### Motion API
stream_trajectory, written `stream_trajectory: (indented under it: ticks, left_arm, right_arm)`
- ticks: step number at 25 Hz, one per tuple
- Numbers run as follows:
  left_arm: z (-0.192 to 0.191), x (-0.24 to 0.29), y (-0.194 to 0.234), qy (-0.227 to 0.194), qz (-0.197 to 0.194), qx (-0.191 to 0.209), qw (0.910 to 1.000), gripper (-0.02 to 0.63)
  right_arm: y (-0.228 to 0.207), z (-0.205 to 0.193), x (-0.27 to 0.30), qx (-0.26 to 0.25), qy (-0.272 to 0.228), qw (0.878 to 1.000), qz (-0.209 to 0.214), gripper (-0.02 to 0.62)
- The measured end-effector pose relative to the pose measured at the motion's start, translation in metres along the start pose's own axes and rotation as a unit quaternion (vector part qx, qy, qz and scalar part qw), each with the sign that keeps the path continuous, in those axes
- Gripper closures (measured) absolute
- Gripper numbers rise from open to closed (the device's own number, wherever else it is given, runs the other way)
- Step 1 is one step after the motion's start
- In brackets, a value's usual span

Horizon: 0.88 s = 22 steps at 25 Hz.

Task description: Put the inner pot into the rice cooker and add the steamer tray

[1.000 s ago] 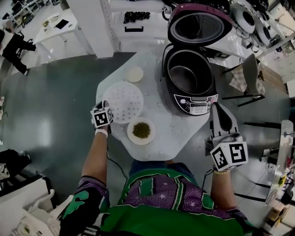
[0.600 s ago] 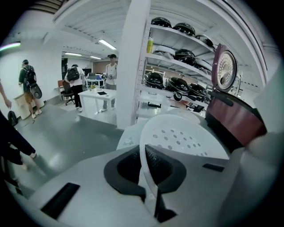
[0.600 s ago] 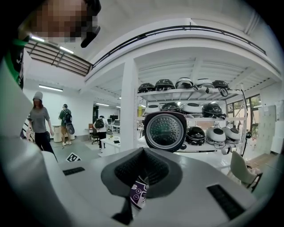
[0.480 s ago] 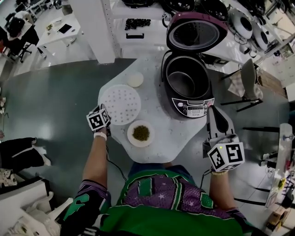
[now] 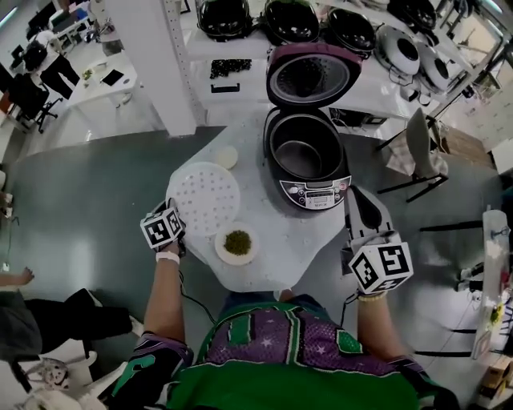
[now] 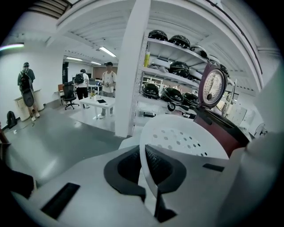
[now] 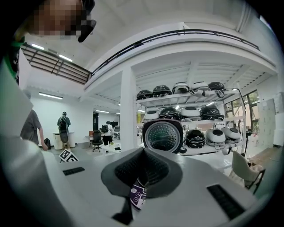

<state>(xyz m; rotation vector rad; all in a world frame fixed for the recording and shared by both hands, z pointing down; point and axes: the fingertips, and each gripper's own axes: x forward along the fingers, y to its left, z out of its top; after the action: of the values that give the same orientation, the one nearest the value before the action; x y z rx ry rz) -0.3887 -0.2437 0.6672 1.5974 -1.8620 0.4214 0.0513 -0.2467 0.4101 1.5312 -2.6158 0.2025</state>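
The black rice cooker (image 5: 307, 158) stands open at the table's far right, purple lid (image 5: 311, 76) tipped back, with the metal inner pot (image 5: 303, 152) sitting inside it. The white perforated steamer tray (image 5: 204, 198) is left of the cooker. My left gripper (image 5: 172, 220) is shut on the tray's near-left rim; in the left gripper view the tray (image 6: 186, 137) stands edge-on between the pads, with the left gripper (image 6: 148, 164) clamped on it. My right gripper (image 5: 355, 194) hovers just right of the cooker's control panel (image 5: 313, 194), shut and empty, and the right gripper (image 7: 142, 173) faces the lid (image 7: 162, 135).
A white bowl of green beans (image 5: 236, 243) sits near the front edge of the white table (image 5: 272, 256), right of my left gripper. A small white disc (image 5: 227, 157) lies behind the tray. Shelves of other cookers (image 5: 288, 20) stand beyond the table, with people (image 6: 108, 82) far left.
My left gripper has risen with the tray's rim clamped in it, tilting the tray up off the table. My right gripper has lifted slightly beside the cooker.
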Motion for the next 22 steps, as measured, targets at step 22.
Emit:
stream_trajectory:
  ticks: [22]
  left_arm:
    - [0.132,-0.039,-0.185,-0.059,-0.109,0.027,0.9919,0.578]
  right_arm:
    - [-0.065,0.041,-0.063,0.026,-0.054,0.997,-0.051,0.589]
